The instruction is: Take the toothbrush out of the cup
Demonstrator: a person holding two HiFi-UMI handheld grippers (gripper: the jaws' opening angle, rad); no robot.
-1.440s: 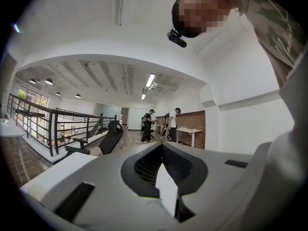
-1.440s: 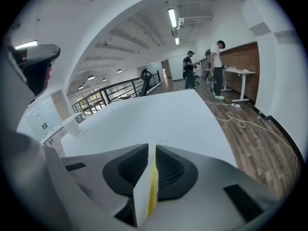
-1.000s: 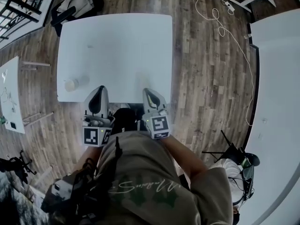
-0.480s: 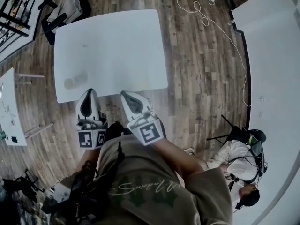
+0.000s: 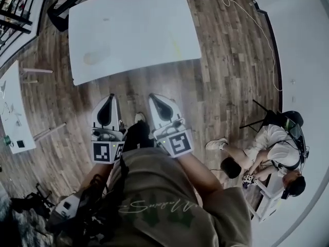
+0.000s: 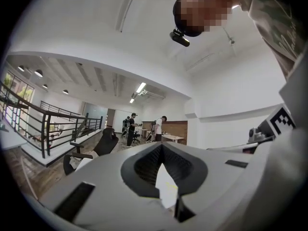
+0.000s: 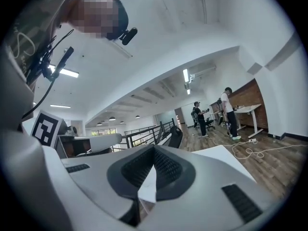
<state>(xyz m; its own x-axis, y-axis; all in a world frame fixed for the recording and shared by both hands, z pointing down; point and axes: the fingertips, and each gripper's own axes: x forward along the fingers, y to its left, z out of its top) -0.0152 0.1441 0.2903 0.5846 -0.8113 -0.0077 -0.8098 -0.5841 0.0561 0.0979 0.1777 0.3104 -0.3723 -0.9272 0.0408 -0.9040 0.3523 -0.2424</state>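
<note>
In the head view the white table (image 5: 154,30) lies at the top, with a pale, blurred cup (image 5: 95,55) near its left front corner. No toothbrush can be made out. My left gripper (image 5: 108,97) and right gripper (image 5: 153,96) are held side by side close to my body, over the wooden floor and well short of the table's front edge. Both point at the table with the jaws shut and nothing between them. The left gripper view shows the left gripper (image 6: 161,145) with its tips together, and the right gripper view shows the right gripper (image 7: 154,148) the same way.
Another white table (image 5: 13,112) stands at the left and a long white surface (image 5: 303,45) at the right. A cable (image 5: 247,14) snakes over the floor. A seated person (image 5: 267,148) is at the lower right. A black chair (image 5: 61,9) stands beyond the table.
I have drawn back from the table: it has slid up the head view, and both grippers, once at its front edge, now hang over the floor. Their jaws stay shut.
</note>
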